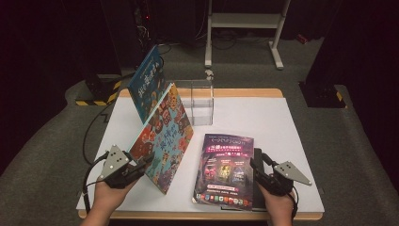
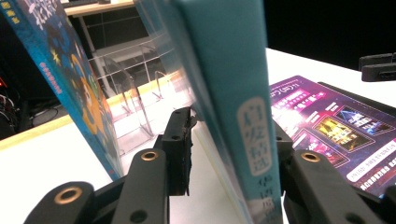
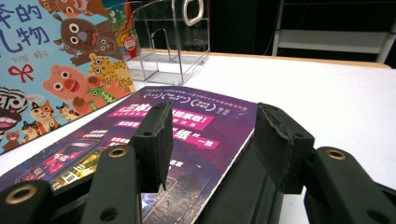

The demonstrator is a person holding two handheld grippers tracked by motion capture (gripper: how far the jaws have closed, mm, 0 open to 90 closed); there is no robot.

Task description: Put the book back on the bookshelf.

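My left gripper (image 1: 141, 165) clamped on the tilted animal book (image 1: 162, 136), spine text blurred, right gripper (image 1: 258, 170) wide open straddling the purple book's (image 1: 225, 170) edge, seemingly untouched.

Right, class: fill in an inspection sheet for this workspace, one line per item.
Surface: white table, wooden front edge.
Job's things: animal picture book tilted, spine between the left tool's jaws; purple book flat on a black book.
Clutter: blue book leaning by clear acrylic holder.
Grippers: left tool shut on picture book; right tool open, astride the purple book's edge.
Cables: black cable from the left tool.
Surroundings: grey carpet, white frame.
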